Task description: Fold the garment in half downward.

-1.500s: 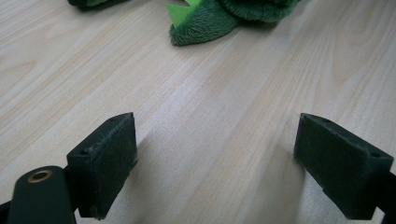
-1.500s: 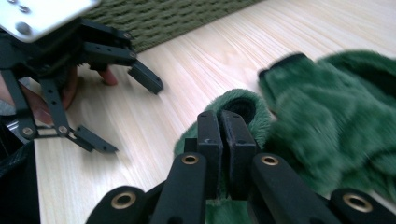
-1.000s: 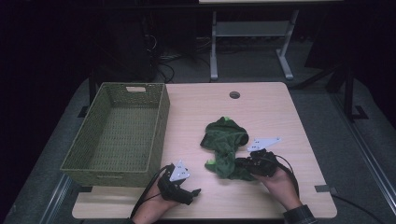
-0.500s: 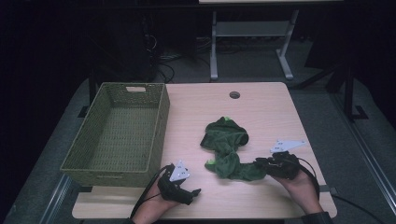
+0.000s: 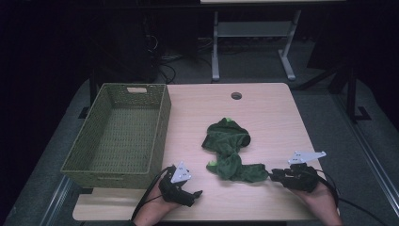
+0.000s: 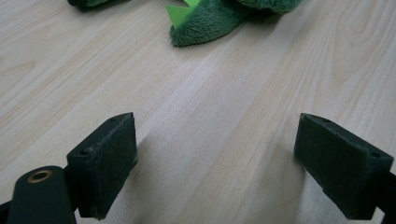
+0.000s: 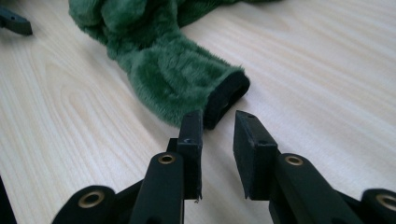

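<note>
While the left tongs (image 5: 195,193) rest wide on the table (image 5: 263,113), right tongs (image 5: 272,174) slightly parted, low beside the green plush sleeve (image 5: 235,165).

One overhead camera, two gripper cameras — close, low.
High view looks down the desk (image 5: 263,108); all three share the green plush (image 5: 229,150).

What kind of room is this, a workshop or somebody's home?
Most likely a lab or recording studio rather than a home. A bare wooden table stands in a dark room, cables lie on the floor behind it, and only a woven basket and a green plush garment are set out.
</note>
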`<state>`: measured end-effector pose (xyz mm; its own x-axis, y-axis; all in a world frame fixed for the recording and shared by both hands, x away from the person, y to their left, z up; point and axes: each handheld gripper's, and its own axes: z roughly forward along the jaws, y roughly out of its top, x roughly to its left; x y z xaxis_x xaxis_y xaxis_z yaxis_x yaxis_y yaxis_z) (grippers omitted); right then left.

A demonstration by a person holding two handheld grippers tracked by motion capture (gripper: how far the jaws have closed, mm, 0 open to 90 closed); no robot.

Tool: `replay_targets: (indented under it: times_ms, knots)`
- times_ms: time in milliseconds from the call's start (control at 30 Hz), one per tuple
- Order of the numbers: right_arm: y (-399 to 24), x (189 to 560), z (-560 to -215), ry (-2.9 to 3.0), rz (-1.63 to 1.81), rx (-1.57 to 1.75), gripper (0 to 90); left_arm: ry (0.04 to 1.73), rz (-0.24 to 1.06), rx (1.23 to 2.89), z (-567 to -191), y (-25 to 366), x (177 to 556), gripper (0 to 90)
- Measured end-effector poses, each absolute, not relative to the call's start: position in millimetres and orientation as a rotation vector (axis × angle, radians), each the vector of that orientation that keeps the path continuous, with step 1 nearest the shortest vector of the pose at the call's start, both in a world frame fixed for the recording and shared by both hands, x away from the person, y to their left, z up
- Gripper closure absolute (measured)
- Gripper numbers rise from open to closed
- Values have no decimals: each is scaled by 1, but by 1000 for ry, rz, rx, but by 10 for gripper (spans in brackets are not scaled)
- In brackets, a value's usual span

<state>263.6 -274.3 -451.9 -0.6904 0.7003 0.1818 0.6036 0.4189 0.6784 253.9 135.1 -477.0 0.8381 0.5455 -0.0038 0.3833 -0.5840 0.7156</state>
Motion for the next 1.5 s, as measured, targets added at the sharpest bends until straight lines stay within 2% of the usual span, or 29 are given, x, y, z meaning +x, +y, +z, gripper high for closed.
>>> replay_targets:
  times_ms: [333, 400, 500, 600, 1167, 1500]
  knots:
    - [-266, 269, -463, 2603, 1097, 1192, 648, 673, 278, 2263, -477, 135, 254, 126]
    - [-265, 271, -465, 2609, 1095, 1181, 682, 673, 278, 2263, -477, 135, 254, 126]
    - [-263, 271, -465, 2614, 1088, 1174, 790, 673, 278, 2263, -477, 135, 254, 126]
    - [-262, 271, -465, 2613, 1077, 1171, 831, 673, 278, 2264, -477, 135, 254, 126]
    - [-291, 264, -451, 2517, 1093, 1184, 839, 673, 278, 2264, -477, 135, 254, 126]
    - [-283, 258, -437, 2508, 1175, 1061, 840, 673, 278, 2264, -477, 135, 254, 126]
